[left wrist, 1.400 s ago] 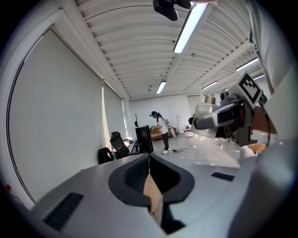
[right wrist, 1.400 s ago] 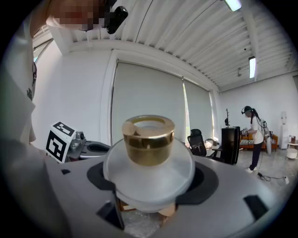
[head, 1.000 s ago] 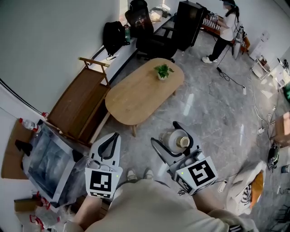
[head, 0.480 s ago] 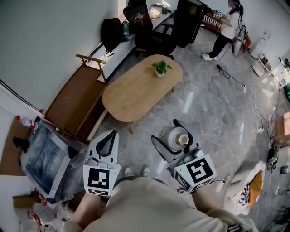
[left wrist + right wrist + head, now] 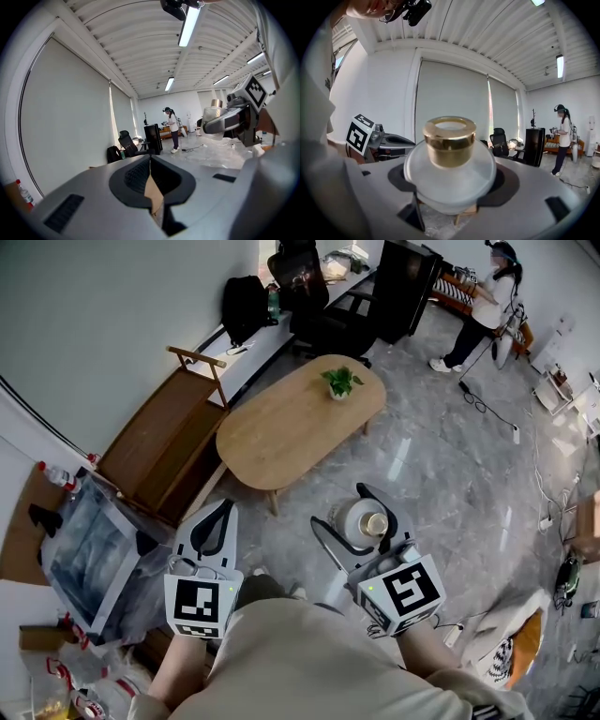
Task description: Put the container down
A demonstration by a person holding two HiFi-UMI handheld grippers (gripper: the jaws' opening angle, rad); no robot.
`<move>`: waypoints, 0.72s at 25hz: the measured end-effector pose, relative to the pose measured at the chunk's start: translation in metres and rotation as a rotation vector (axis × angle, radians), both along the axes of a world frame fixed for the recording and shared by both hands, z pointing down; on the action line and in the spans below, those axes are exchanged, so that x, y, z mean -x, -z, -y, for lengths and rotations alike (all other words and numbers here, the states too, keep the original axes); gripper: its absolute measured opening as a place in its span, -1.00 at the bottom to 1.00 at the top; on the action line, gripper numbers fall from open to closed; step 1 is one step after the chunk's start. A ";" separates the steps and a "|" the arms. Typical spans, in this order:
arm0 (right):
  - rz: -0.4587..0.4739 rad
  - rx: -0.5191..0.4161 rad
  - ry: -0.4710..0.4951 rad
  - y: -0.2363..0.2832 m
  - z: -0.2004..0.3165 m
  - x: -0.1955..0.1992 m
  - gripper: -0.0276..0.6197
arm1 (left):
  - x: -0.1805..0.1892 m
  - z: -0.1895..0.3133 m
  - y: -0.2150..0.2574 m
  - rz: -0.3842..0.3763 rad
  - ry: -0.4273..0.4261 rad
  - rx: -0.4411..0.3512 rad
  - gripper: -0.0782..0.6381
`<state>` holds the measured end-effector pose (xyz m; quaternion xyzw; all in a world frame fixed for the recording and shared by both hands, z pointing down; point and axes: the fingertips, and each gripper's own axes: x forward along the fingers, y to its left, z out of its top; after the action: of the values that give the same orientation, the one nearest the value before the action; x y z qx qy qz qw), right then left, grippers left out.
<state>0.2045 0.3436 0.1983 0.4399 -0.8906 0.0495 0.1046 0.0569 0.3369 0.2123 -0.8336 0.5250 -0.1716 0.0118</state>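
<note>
left hand-held gripper point(image 5: 226, 508) pinched together; right hand-held gripper point(image 5: 340, 508) clamps container point(image 5: 357, 520).

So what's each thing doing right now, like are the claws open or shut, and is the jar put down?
Left claw: shut, holding nothing.
Right claw: shut on the container.
Container: gripped, up off the floor, not put down yet.
Potted plant: upright on the wooden table.
Person across the room: standing.
</note>
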 end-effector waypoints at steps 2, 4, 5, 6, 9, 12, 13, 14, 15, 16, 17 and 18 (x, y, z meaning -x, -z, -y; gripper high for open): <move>0.002 0.003 0.010 -0.001 0.000 -0.001 0.11 | 0.000 0.001 0.000 0.003 0.011 -0.002 -0.76; 0.004 0.002 0.015 -0.002 0.003 -0.002 0.11 | 0.000 0.003 -0.001 0.010 0.018 -0.004 -0.76; 0.005 0.002 0.015 -0.003 0.004 -0.003 0.11 | 0.000 0.004 -0.001 0.010 0.021 -0.004 -0.76; 0.006 0.003 0.014 -0.004 0.006 -0.004 0.11 | 0.000 0.006 -0.002 0.010 0.023 -0.004 -0.76; 0.009 0.010 0.011 -0.008 0.015 -0.003 0.11 | 0.003 0.012 -0.007 0.012 0.027 -0.001 -0.76; 0.001 0.015 0.014 -0.015 0.026 0.001 0.11 | 0.007 0.023 -0.014 0.011 0.028 0.003 -0.76; -0.005 0.017 0.017 -0.017 0.030 0.003 0.11 | 0.008 0.028 -0.017 0.008 0.029 0.005 -0.76; -0.011 0.018 0.020 -0.019 0.035 0.005 0.11 | 0.010 0.033 -0.019 0.004 0.030 0.006 -0.76; -0.017 0.020 0.023 -0.021 0.040 0.007 0.11 | 0.011 0.039 -0.020 -0.001 0.031 0.006 -0.76; -0.023 0.022 0.026 -0.022 0.046 0.009 0.11 | 0.013 0.045 -0.021 -0.005 0.032 0.007 -0.76; -0.028 0.023 0.029 -0.023 0.052 0.011 0.11 | 0.015 0.052 -0.022 -0.009 0.033 0.007 -0.76; -0.032 0.023 0.031 -0.024 0.058 0.013 0.11 | 0.017 0.059 -0.024 -0.013 0.034 0.008 -0.76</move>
<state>0.1916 0.2851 0.2221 0.4255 -0.8949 0.0510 0.1247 0.0404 0.2777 0.2361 -0.8258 0.5383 -0.1682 0.0023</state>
